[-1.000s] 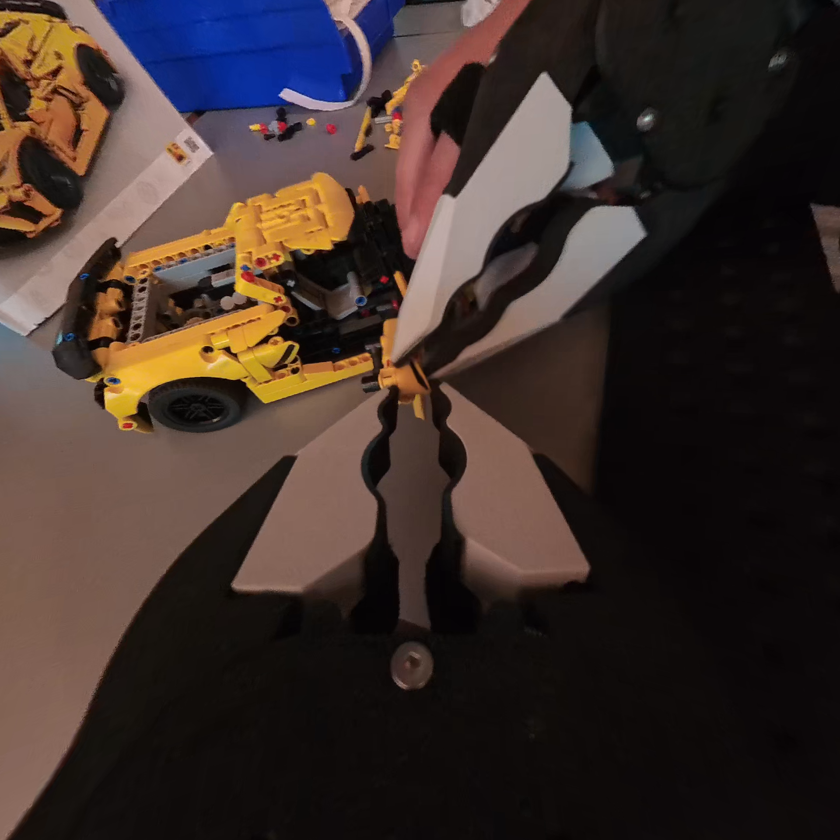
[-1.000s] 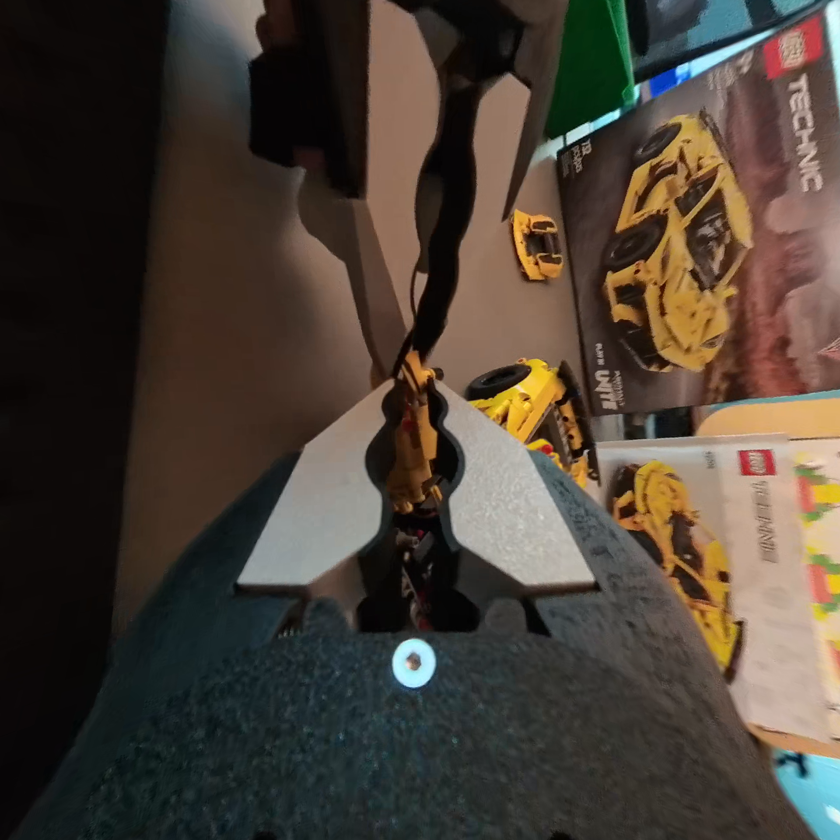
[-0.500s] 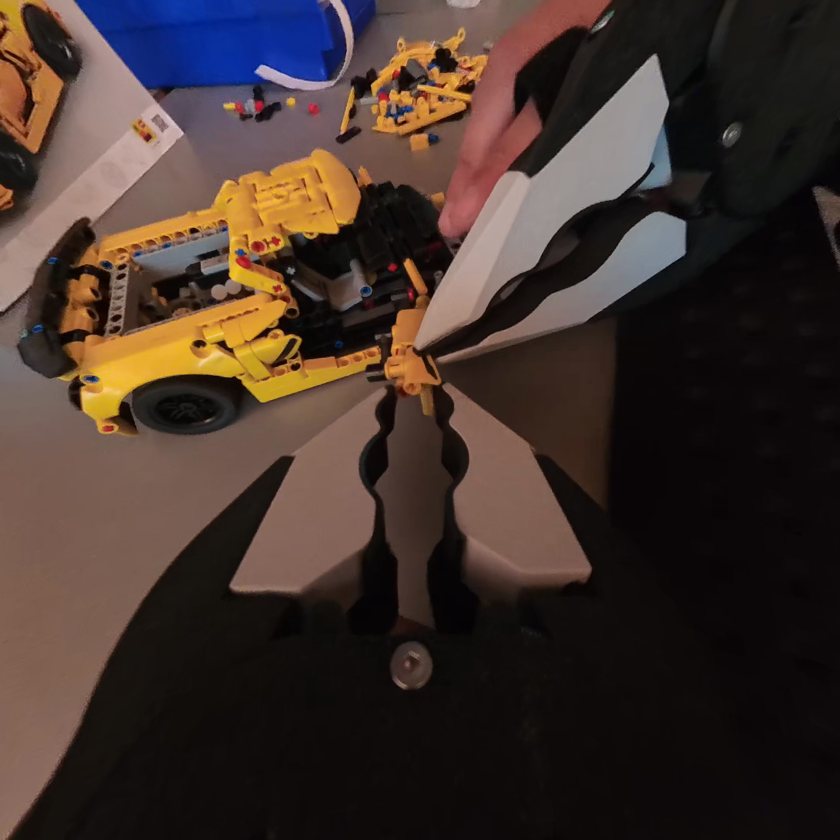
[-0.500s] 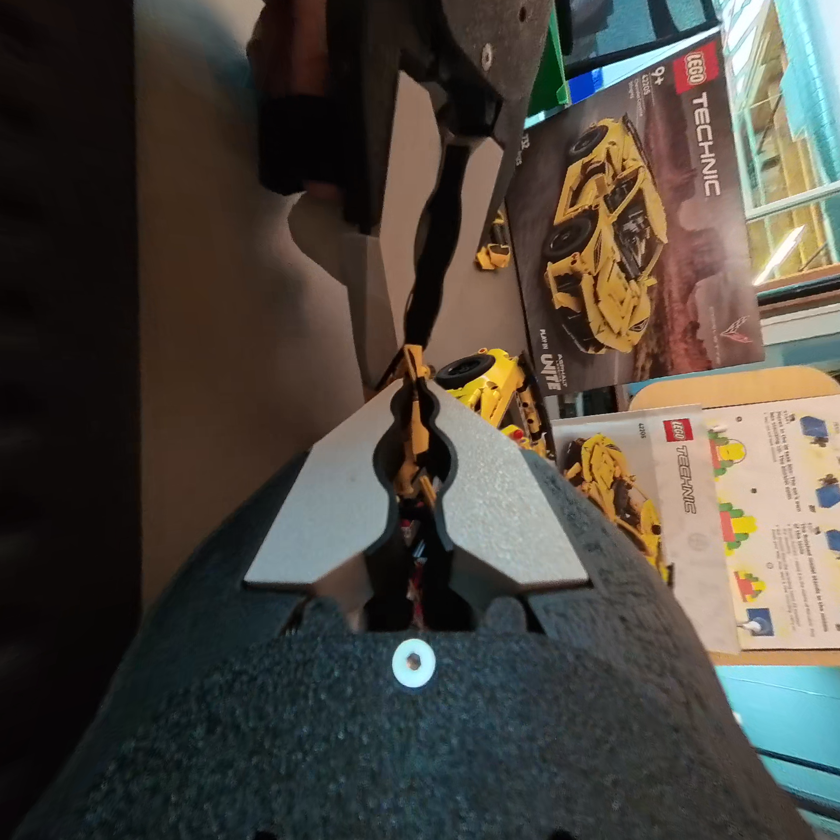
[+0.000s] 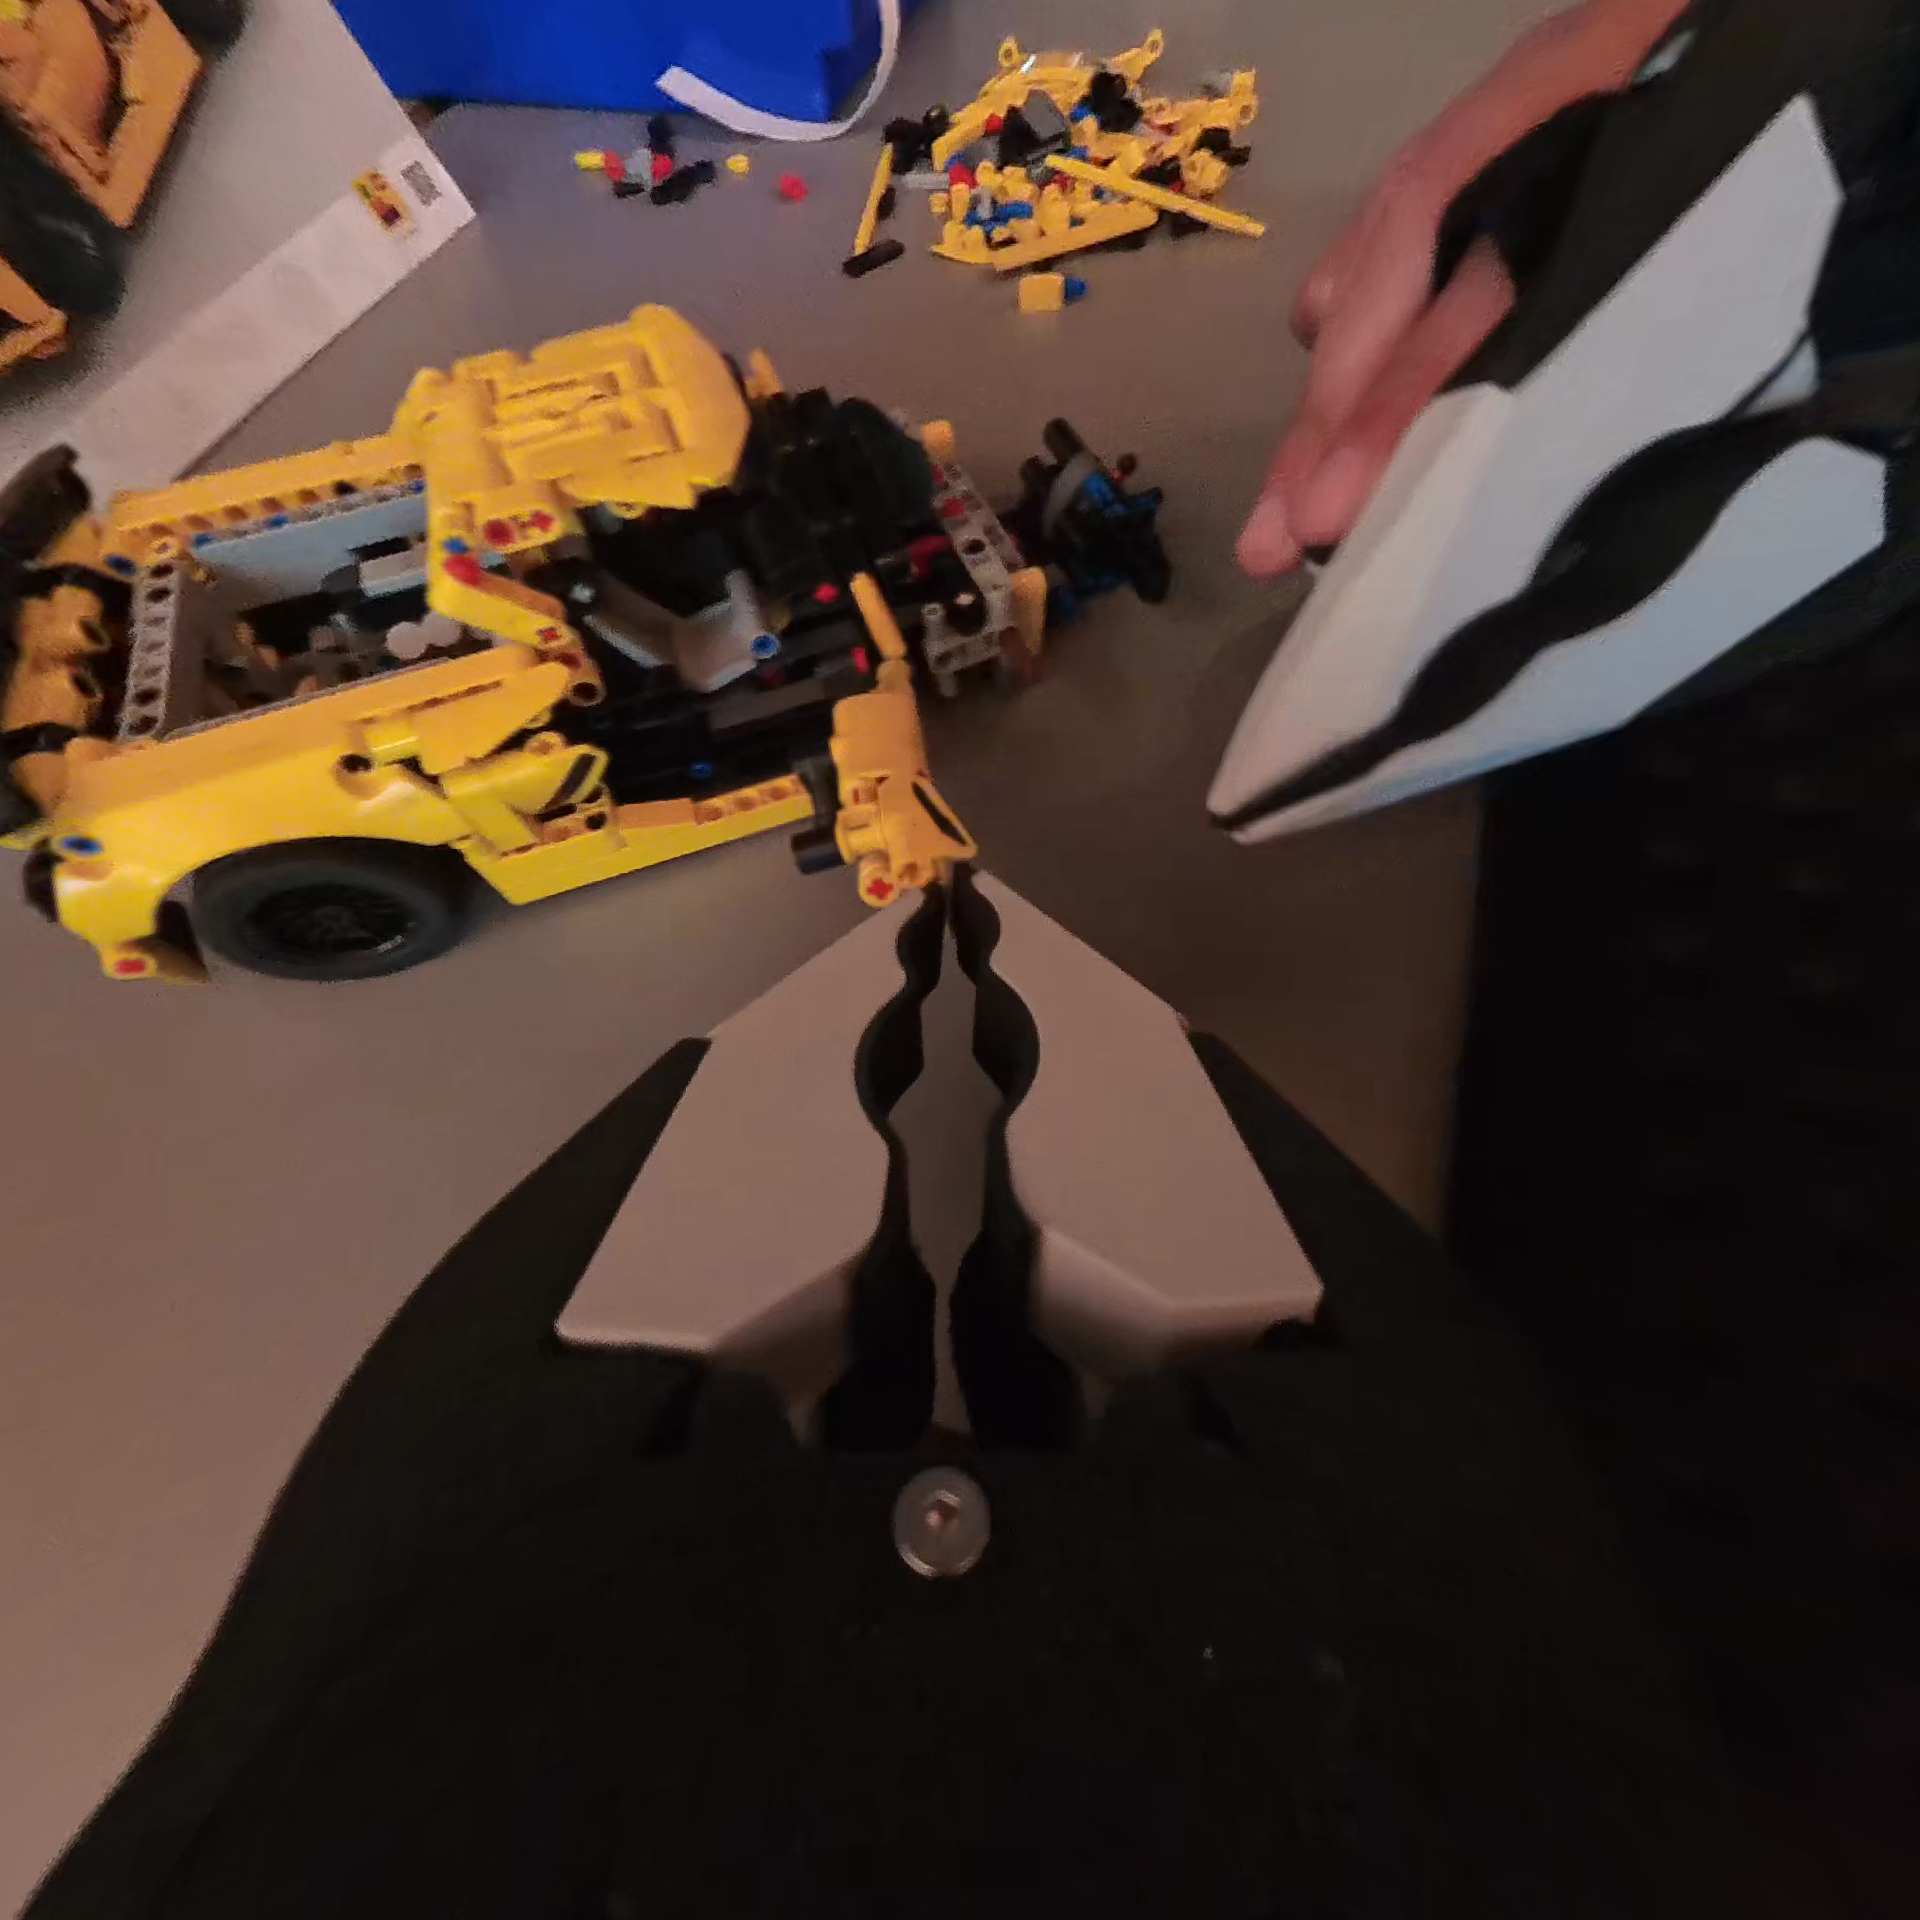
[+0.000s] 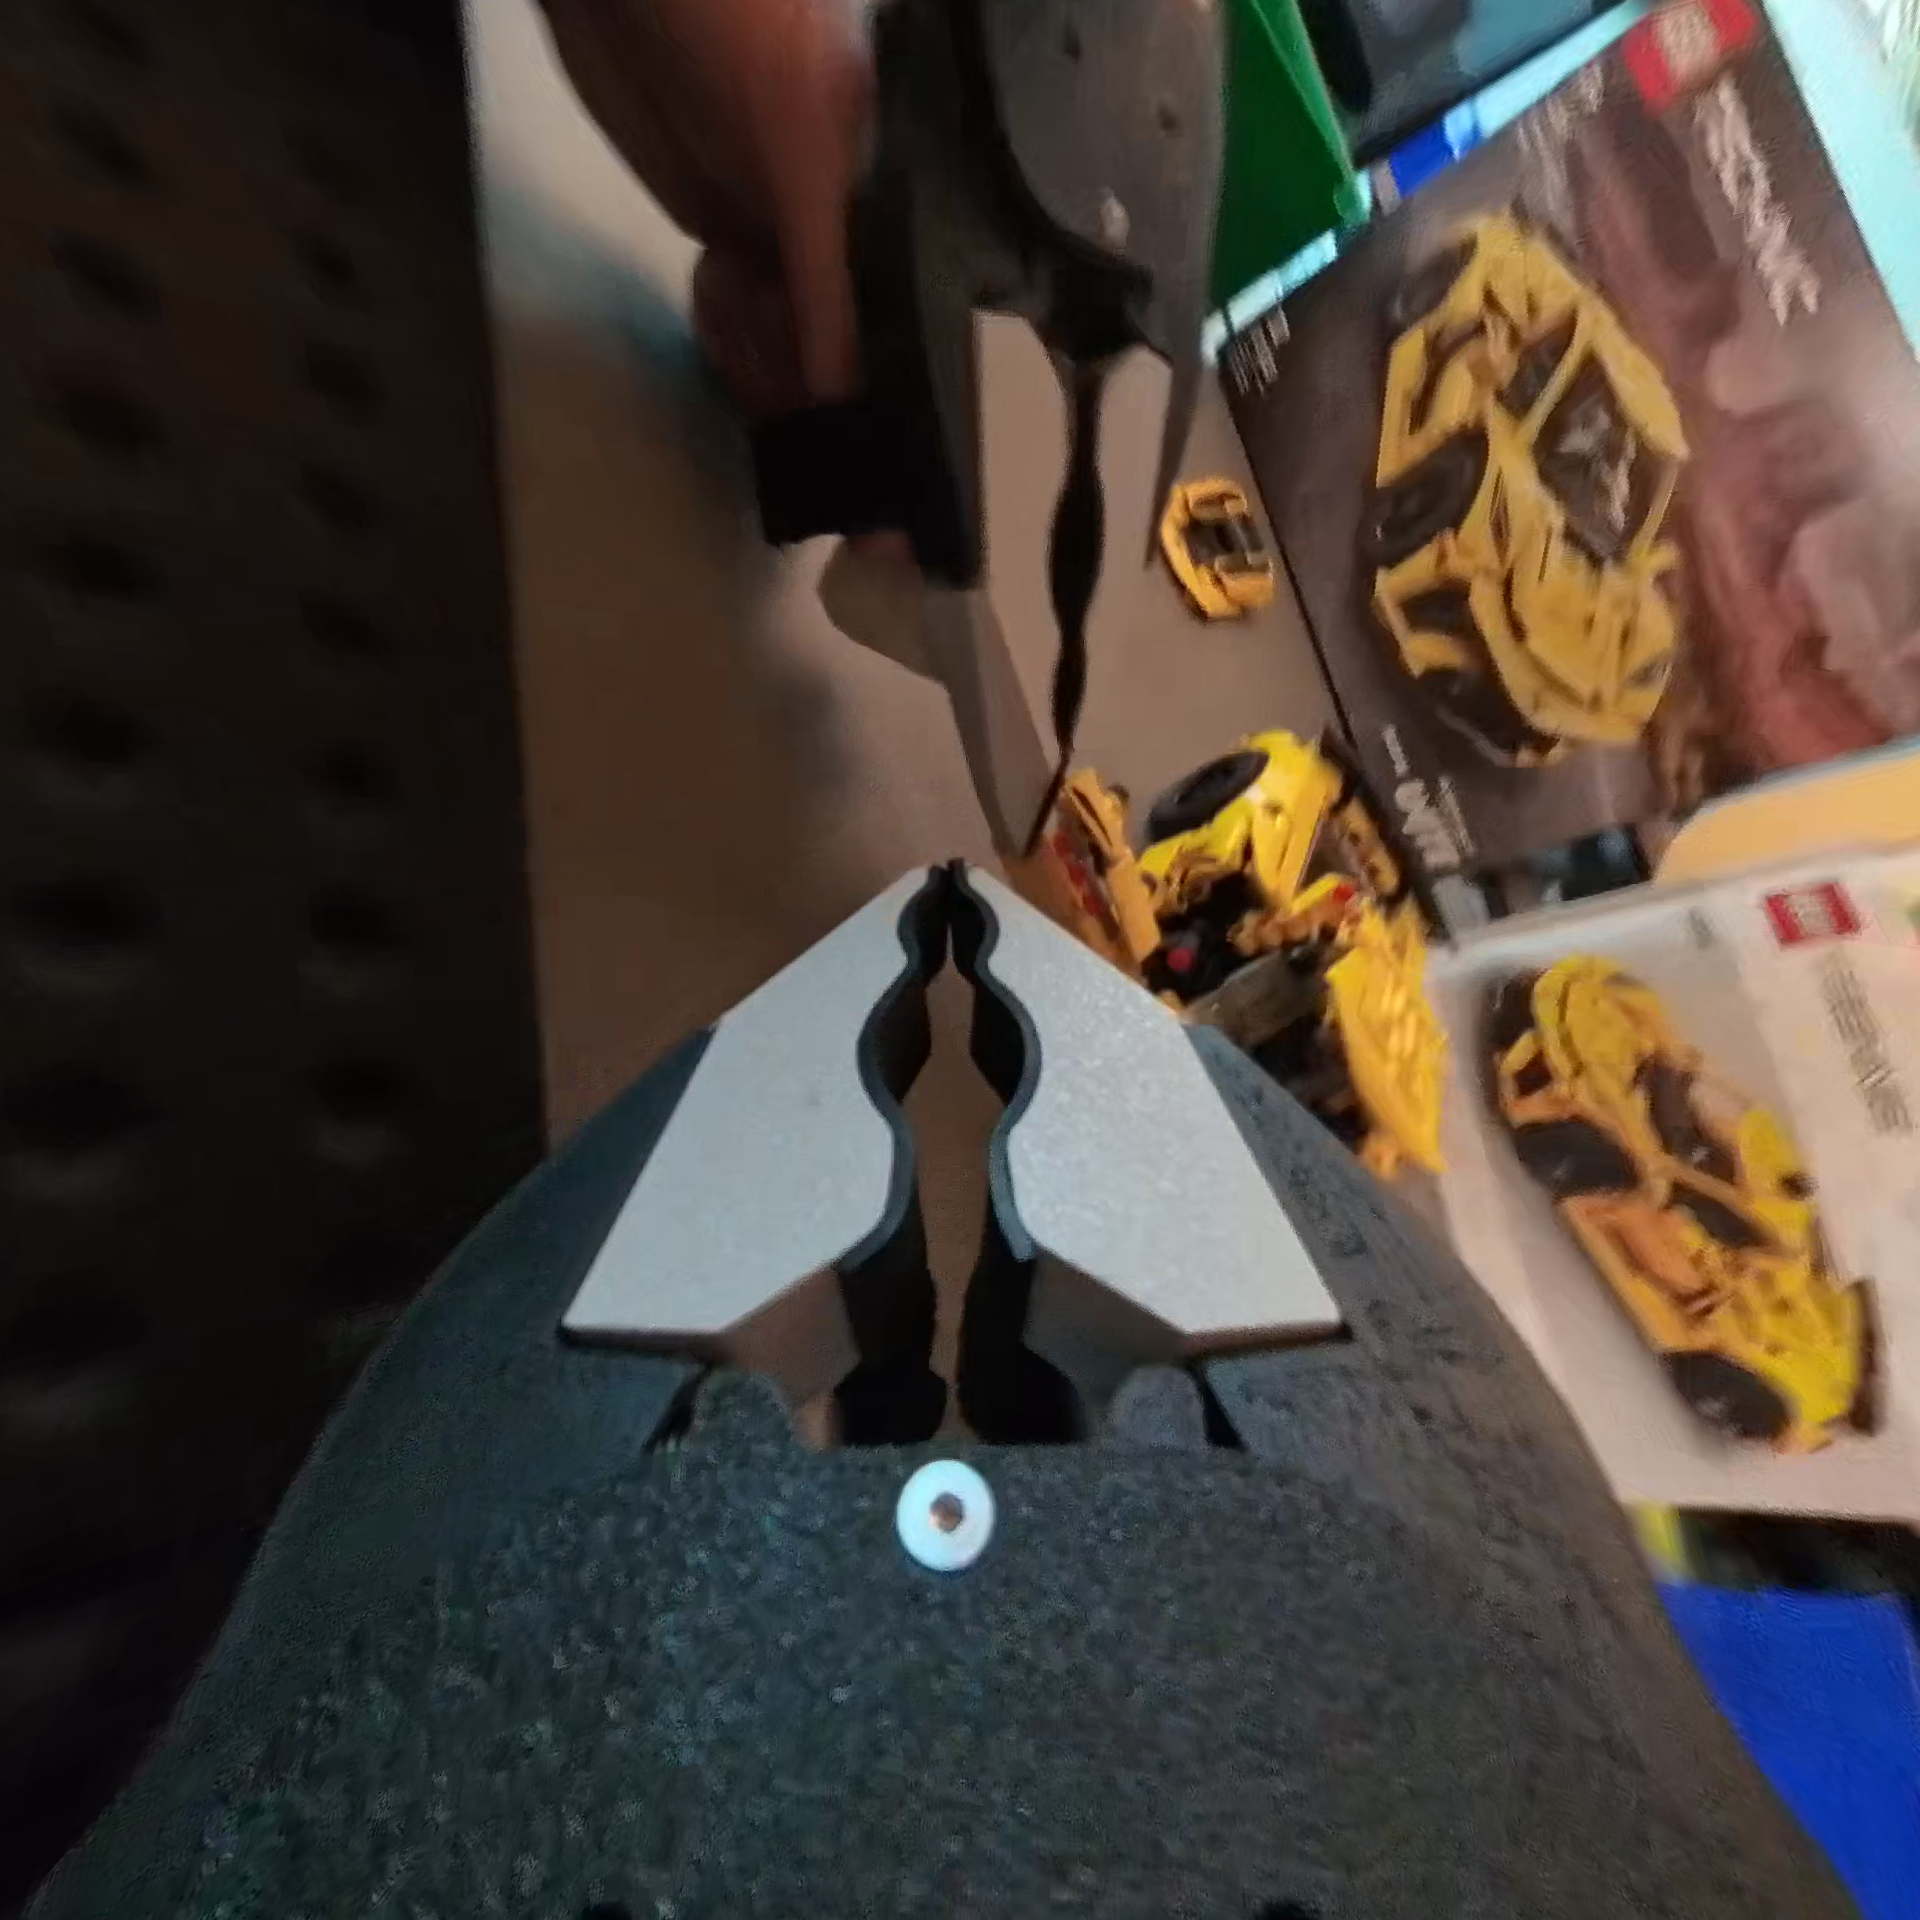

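A partly built yellow brick car (image 5: 416, 727) lies on the grey table (image 5: 520, 1143), nose to the left. It also shows in the right wrist view (image 6: 1247, 904). My left gripper (image 5: 951, 894) is shut, its tips pinching the lower corner of a small yellow panel piece (image 5: 883, 800) that sits against the car's rear side. My right gripper (image 6: 951, 873) is shut and empty, and in the left wrist view (image 5: 1226, 821) it hangs to the right of the piece, apart from it. A hand (image 5: 1371, 343) holds it.
A pile of loose yellow, black and blue pieces (image 5: 1060, 156) lies behind the car, by a blue bin (image 5: 623, 42). A booklet (image 5: 260, 301) lies at the left. A car box (image 6: 1558, 416), another booklet (image 6: 1714, 1195) and a small yellow part (image 6: 1216, 561) lie farther off. The table edge (image 5: 1455, 1039) is at right. About 4 centimetres separates my left fingertips from my right.
My right gripper let go of the yellow piece and drew back to the right, now shut and empty. My left gripper still pinches the piece, now against the car's rear side.
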The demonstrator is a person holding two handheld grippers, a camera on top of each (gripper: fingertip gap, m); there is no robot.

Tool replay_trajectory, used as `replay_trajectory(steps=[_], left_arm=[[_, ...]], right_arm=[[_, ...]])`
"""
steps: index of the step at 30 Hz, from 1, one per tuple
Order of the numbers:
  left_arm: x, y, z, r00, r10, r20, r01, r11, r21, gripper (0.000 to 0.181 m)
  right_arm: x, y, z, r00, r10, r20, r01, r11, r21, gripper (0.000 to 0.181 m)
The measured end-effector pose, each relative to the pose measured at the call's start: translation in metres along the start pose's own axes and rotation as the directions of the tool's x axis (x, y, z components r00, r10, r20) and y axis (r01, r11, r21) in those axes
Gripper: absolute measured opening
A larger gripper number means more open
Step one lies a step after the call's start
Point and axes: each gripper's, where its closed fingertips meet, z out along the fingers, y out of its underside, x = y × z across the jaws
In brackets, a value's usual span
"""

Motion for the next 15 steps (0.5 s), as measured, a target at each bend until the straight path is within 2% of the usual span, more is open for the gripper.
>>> replay_trajectory(steps=[2, 4, 5, 8, 9, 11, 13, 15], left_arm=[[0.000, 0.000, 0.001, 0.999, 0.034, 0.019, -0.034, 0.999, -0.003, 0.001], [0.003, -0.001, 0.001, 0.998, 0.056, 0.010, -0.056, 0.998, 0.003, 0.001], [0.006, -0.001, 0.000, 0.998, 0.060, 0.000, -0.060, 0.998, 0.004, 0.001], [0.012, 0.000, 0.000, 0.997, 0.068, -0.028, -0.068, 0.998, 0.004, 0.000], [0.013, 0.000, -0.001, 0.997, 0.072, -0.032, -0.072, 0.997, 0.003, 0.000], [0.014, 0.001, -0.002, 0.996, 0.081, -0.037, -0.081, 0.997, 0.002, 0.000], [0.015, 0.003, -0.003, 0.994, 0.105, -0.038, -0.106, 0.994, 0.000, 0.001], [0.016, 0.006, -0.003, 0.990, 0.134, -0.034, -0.134, 0.991, -0.011, 0.001]], right_arm=[[0.014, 0.004, 0.004, 0.995, 0.084, -0.062, -0.085, 0.996, -0.024, 0.000], [0.031, 0.002, 0.001, 0.979, 0.153, -0.133, -0.151, 0.988, 0.026, 0.000], [0.038, 0.006, 0.001, 0.969, 0.200, -0.143, -0.199, 0.980, 0.026, 0.007], [0.036, 0.019, 0.012, 0.949, 0.315, 0.005, -0.314, 0.948, -0.061, 0.043], [0.035, 0.022, 0.014, 0.950, 0.310, 0.046, -0.305, 0.948, -0.093, 0.048], [0.030, 0.025, 0.018, 0.968, 0.211, 0.135, -0.193, 0.972, -0.137, 0.049], [0.033, 0.026, 0.022, 0.975, 0.117, 0.190, -0.091, 0.986, -0.141, 0.041], [0.029, 0.031, 0.026, 0.943, 0.100, 0.318, -0.041, 0.982, -0.186, 0.039]])
